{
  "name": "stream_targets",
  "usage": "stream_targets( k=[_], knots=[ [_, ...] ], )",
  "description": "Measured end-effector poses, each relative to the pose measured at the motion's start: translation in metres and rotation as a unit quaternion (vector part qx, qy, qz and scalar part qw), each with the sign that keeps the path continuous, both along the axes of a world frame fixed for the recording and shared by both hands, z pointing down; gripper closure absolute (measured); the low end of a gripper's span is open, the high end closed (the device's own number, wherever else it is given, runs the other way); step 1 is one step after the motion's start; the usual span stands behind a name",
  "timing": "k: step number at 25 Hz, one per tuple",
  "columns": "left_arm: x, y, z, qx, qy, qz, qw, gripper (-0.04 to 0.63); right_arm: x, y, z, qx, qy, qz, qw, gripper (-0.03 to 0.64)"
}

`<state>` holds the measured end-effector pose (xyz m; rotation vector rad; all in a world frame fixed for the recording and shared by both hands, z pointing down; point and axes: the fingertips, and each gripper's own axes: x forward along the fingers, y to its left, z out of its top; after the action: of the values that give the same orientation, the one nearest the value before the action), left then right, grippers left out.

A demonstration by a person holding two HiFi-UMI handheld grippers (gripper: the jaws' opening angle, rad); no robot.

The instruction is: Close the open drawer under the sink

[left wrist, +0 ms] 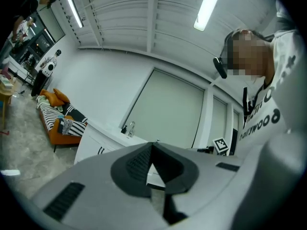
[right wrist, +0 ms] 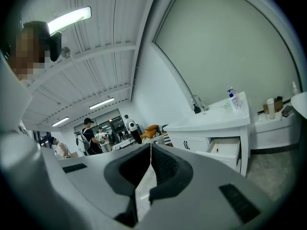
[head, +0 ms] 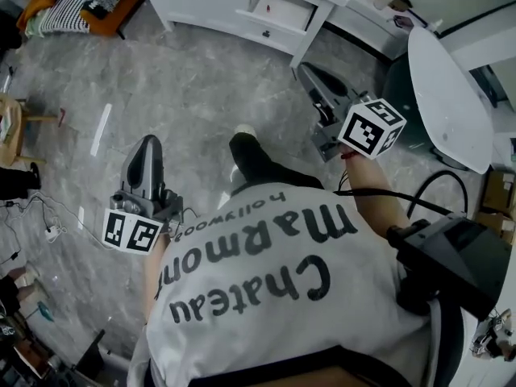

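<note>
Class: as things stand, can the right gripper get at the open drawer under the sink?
Probably yes: the right gripper points toward the open drawer, with only floor between them, though they stand apart.

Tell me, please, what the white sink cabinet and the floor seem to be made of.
Sink cabinet: likely painted wood or laminate; flat, even white faces, matte.
Floor: seemingly polished stone or marble-look tile; grey veining and a bright streak that looks like reflected light.
</note>
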<state>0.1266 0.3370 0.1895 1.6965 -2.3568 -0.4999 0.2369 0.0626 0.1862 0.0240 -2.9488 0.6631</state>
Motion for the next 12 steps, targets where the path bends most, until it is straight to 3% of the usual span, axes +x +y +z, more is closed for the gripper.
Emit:
stream_targets(
  k=[12],
  knots=[
    [-0.065,-0.060,0.011,-0.045,-0.020,0.028,0.9984,0.586,-0.065,-0.048,0.023,-0.005,0.015,0.005,1.000,0.604]
  ],
)
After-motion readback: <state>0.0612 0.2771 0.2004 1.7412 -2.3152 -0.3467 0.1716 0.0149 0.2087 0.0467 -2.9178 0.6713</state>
